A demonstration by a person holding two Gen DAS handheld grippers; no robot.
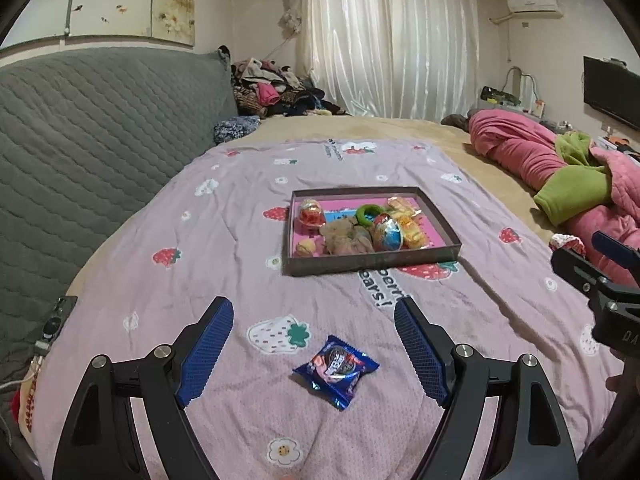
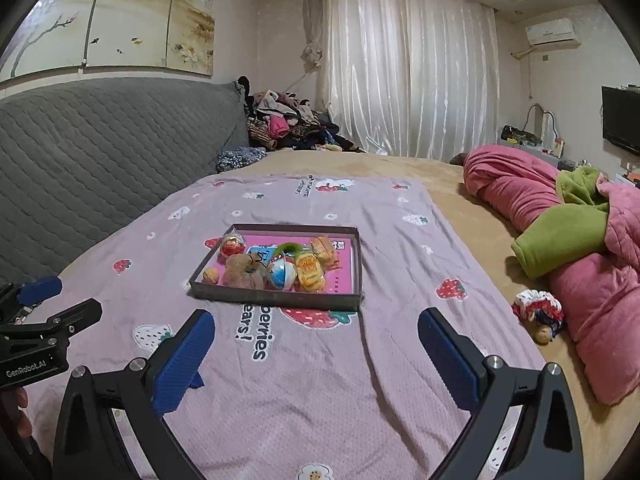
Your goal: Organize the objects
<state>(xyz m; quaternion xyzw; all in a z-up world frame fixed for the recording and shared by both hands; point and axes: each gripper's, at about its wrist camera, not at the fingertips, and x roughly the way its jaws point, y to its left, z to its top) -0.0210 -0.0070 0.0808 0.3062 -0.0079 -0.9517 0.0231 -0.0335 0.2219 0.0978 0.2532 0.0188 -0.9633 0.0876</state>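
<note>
Both grippers point(image 1: 314, 320) point(image 2: 316, 332) wide open, empty

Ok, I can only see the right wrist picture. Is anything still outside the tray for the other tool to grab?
Observer: Yes. A blue snack packet lies on the pink blanket, nearer the camera than the tray.
Operator: Is the left tool holding it?
Observer: No. The left tool is open, and the packet shows in the gap between its fingers, touching neither one.
</note>
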